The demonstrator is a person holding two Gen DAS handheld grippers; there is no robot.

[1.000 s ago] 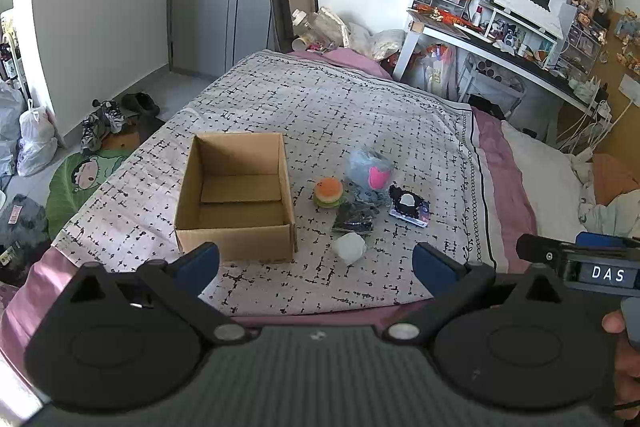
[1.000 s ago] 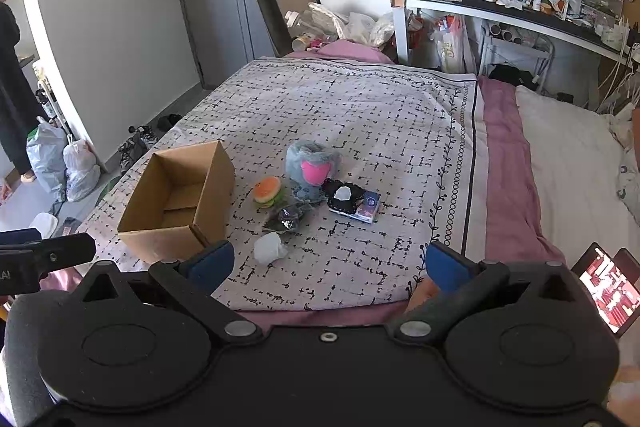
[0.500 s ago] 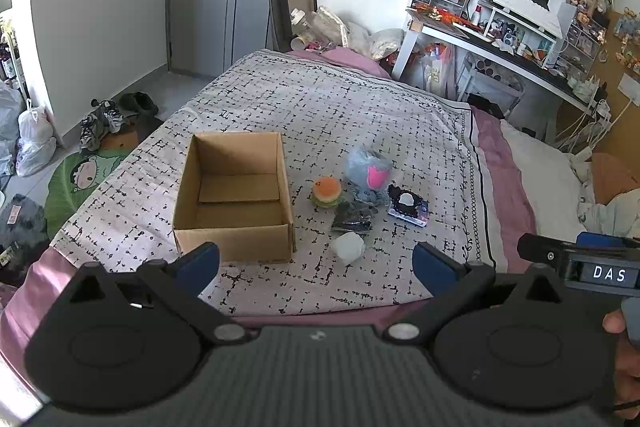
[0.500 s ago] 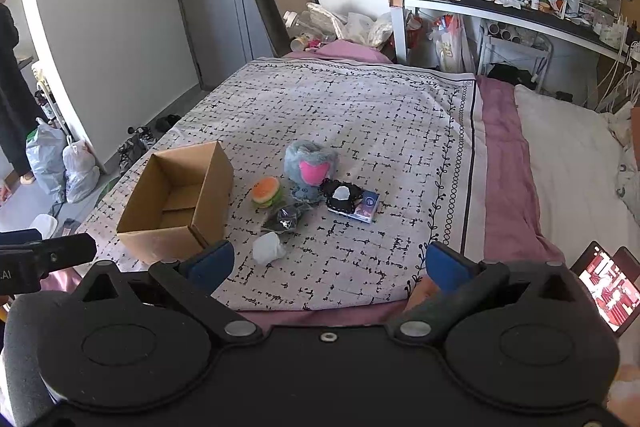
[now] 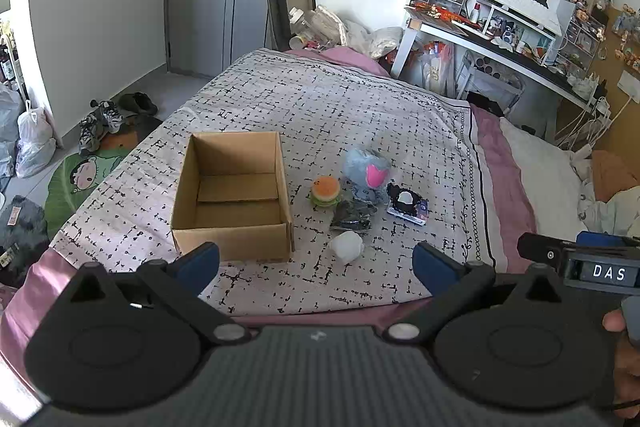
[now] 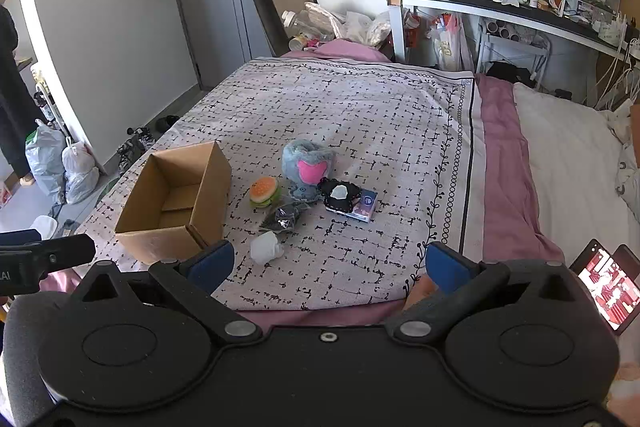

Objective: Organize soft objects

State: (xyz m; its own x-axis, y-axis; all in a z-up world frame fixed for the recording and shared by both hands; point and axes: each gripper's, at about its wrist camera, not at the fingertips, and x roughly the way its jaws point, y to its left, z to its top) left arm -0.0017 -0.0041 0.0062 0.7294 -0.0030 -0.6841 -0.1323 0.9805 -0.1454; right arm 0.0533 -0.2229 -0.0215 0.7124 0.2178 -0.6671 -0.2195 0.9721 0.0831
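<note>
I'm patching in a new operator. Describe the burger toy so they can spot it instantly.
On the patterned bedspread, find the open cardboard box. Just right of it sits the burger toy, left of the grey plush. It alone is round, with an orange bun and green layers.

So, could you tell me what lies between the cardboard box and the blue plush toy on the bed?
A small burger-shaped toy sits between the cardboard box and the blue plush toy, apart from the box; the left wrist view shows it best.

An open, empty cardboard box [image 5: 232,195] sits upright on the bed. Just right of it cluster a burger plush [image 5: 326,191], a grey plush with pink heart [image 5: 368,173], a dark pouch [image 5: 354,215], a white lump [image 5: 347,246] and a black-and-white piece [image 5: 406,201].
</note>
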